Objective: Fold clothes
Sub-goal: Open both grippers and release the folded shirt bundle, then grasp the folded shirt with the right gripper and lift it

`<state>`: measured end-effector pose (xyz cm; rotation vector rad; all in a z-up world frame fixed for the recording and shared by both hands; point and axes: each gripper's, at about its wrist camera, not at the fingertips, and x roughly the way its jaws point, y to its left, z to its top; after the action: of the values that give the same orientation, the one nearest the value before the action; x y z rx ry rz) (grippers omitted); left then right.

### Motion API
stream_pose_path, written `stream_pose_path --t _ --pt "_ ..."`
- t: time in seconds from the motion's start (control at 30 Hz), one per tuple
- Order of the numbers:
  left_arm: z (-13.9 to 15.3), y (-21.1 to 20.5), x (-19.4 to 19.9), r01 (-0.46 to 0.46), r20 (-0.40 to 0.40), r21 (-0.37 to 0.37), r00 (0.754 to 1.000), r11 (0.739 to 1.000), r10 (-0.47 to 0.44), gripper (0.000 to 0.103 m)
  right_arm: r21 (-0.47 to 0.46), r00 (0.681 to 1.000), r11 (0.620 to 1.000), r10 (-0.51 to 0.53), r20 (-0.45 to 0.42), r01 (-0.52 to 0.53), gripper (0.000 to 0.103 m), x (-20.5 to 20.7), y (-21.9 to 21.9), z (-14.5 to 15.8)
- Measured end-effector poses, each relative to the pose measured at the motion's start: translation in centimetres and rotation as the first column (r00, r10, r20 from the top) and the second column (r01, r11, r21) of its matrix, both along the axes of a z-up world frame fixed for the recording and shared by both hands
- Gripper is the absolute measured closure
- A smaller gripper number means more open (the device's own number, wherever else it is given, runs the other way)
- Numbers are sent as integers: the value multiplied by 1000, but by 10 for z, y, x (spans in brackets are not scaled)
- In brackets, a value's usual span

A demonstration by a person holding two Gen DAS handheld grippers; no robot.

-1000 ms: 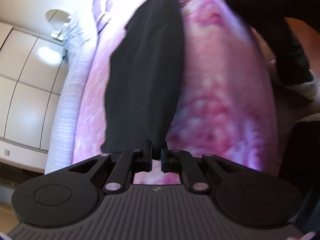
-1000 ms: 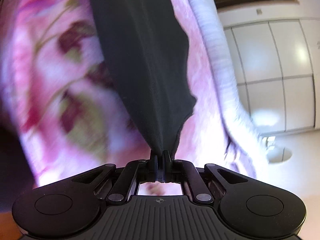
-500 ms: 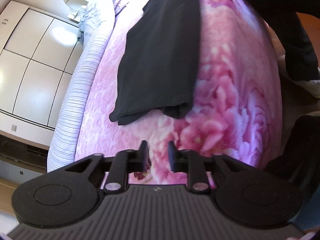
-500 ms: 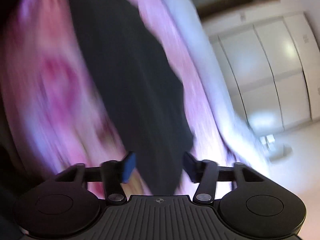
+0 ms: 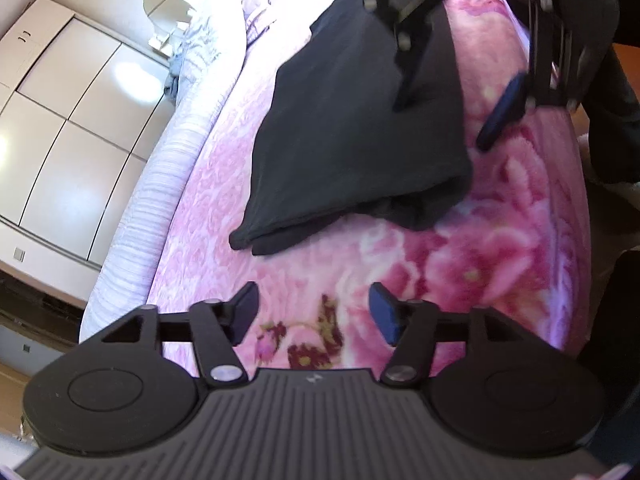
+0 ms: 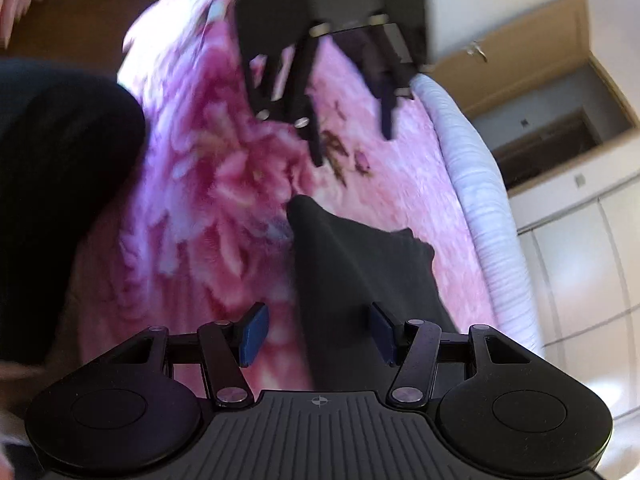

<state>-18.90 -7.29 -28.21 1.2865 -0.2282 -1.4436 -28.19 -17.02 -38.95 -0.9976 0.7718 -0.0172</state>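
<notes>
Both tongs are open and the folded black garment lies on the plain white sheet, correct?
Not quite: the folded black garment lies on a pink floral blanket, as the left wrist view shows. Left tongs and right tongs are indeed open.

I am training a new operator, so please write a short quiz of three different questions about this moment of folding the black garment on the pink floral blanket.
1. True or false: the left gripper is clamped on the black garment.
2. Multiple choice: the black garment lies on A) a wooden floor, B) the pink floral blanket, C) a chair.
3. Fill in: in the left wrist view, the right gripper is ____ and hangs over the garment's right part.

Key: 1. False: its jaws are apart, over bare blanket, short of the folded edge. 2. B. 3. Open.
</notes>
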Motion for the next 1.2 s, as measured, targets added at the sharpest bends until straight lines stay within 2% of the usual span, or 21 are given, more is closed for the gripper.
stream_pose_path --t 0.1,0.13,0.17,0.23,0.4,0.57,0.6,0.63,0.7,0.77,0.87,0.97,1.03,1.13,1.2 --pt "-4 -8 7 14 -10 -19 1000 1000 -15 34 19 1000 1000 -13 12 13 51 9 -2 4" --pt "-6 -12 9 19 -14 -21 1000 1000 -19 34 41 999 999 -28 15 28 80 13 -5 7" --pt "-7 -16 11 28 -14 -22 999 999 -29 34 49 998 997 -55 14 54 98 14 -11 10" --pt "-10 -25 12 61 6 -25 998 998 -61 32 105 996 991 -82 39 78 99 10 -19 25" --pt "-17 -57 13 145 113 -37 984 989 -140 28 172 989 980 -114 93 97 99 5 -32 63" --pt "-24 -92 13 224 160 -21 963 974 -218 31 183 983 977 -132 125 107 99 4 -44 84" --pt "-25 -99 12 241 160 -9 958 970 -237 42 190 983 976 -132 128 106 99 3 -45 86" --pt "-25 -104 12 247 160 4 956 969 -244 69 193 983 976 -129 129 102 99 4 -44 84" --pt "-26 -112 10 250 181 23 951 968 -250 91 209 986 974 -117 121 90 99 2 -44 80" --pt "-22 -113 9 255 205 22 945 967 -254 93 235 988 969 -106 113 78 99 0 -45 75" --pt "0 -122 3 232 213 16 950 973 -230 93 340 981 937 -134 140 80 99 -4 -54 77" --pt "31 -142 -10 235 245 4 942 972 -229 93 461 953 884 -206 224 82 99 -18 -74 93" --pt "56 -163 -25 253 261 -10 935 967 -241 93 539 915 838 -277 295 80 99 -38 -93 109" --pt "88 -206 -60 305 269 -24 919 952 -287 93 641 824 763 -414 388 81 99 -80 -128 133" --pt "103 -238 -88 347 274 -25 904 937 -328 93 708 744 701 -519 420 89 99 -113 -153 142"
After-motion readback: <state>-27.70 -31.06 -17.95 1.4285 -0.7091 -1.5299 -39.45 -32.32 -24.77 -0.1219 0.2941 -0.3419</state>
